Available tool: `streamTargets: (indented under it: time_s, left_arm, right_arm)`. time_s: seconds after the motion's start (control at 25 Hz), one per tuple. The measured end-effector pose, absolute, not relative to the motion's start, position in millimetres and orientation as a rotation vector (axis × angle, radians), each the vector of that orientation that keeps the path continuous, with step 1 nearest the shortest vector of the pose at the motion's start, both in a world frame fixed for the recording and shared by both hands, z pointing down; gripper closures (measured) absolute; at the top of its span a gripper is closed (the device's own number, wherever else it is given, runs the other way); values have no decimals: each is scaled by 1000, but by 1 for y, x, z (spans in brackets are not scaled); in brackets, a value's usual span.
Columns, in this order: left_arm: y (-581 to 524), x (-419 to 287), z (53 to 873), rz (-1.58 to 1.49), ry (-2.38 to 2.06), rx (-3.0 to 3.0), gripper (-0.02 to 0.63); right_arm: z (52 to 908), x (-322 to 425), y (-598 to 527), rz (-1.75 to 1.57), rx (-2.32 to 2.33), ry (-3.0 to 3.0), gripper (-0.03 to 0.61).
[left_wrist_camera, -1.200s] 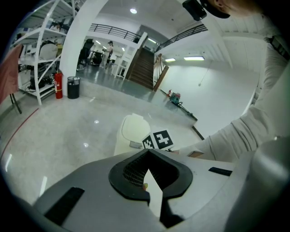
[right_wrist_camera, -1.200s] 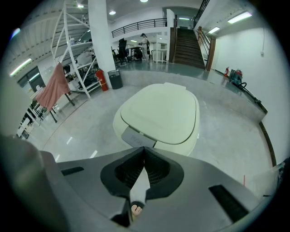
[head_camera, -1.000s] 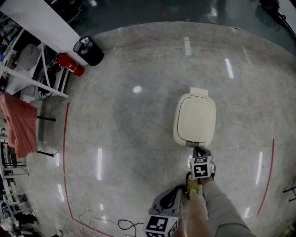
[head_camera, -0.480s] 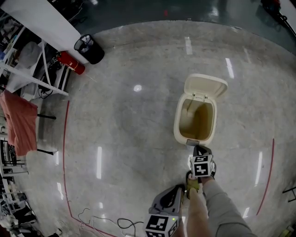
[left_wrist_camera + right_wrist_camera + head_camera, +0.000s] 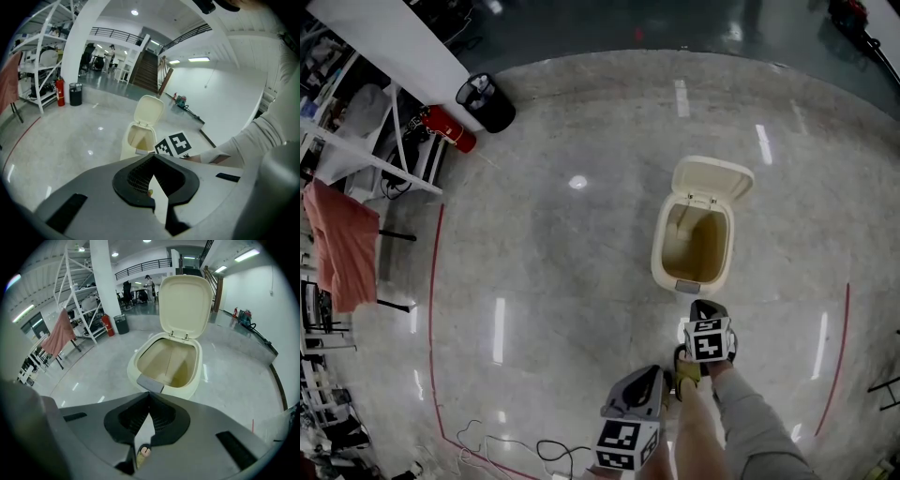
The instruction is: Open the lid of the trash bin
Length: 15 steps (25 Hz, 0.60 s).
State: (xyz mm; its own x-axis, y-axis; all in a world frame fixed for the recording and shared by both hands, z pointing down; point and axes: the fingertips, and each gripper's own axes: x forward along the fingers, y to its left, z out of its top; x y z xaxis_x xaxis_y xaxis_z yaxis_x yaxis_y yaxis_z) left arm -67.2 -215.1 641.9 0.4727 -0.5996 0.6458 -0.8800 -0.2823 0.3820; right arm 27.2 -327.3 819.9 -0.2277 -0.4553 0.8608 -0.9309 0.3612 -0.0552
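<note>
A cream trash bin point(image 5: 667, 253) stands on the floor with its lid point(image 5: 713, 180) swung up and back, so the empty inside shows. In the right gripper view the bin point(image 5: 136, 364) is straight ahead, its lid point(image 5: 183, 297) upright, and a grey push button point(image 5: 150, 383) sits on the front rim. My right gripper point(image 5: 701, 306) is shut and empty, its tips a short way in front of that button point(image 5: 686, 285). My left gripper point(image 5: 651, 373) hangs lower left, shut, holding nothing. From the left gripper view the bin point(image 5: 139, 137) is farther off.
A black waste basket point(image 5: 487, 101) and a red fire extinguisher point(image 5: 446, 129) stand at the far left by a white rack point(image 5: 389, 155). An orange-pink cloth point(image 5: 339, 246) hangs at the left edge. Cables point(image 5: 517, 452) lie on the floor near my feet. A red line point(image 5: 431, 309) curves across the floor.
The bin's lid has swung from shut to fully open. My right gripper has drawn back slightly from the front button. The left gripper barely moved.
</note>
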Motion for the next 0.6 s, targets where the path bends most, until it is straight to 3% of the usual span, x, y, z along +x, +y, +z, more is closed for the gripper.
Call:
streamTargets:
  time_s: [0.6]
  left_arm:
    - [-194,-67,585,514,-1189,2011,609]
  right_arm:
    - [641,18,-251,631,1238,-2014,578]
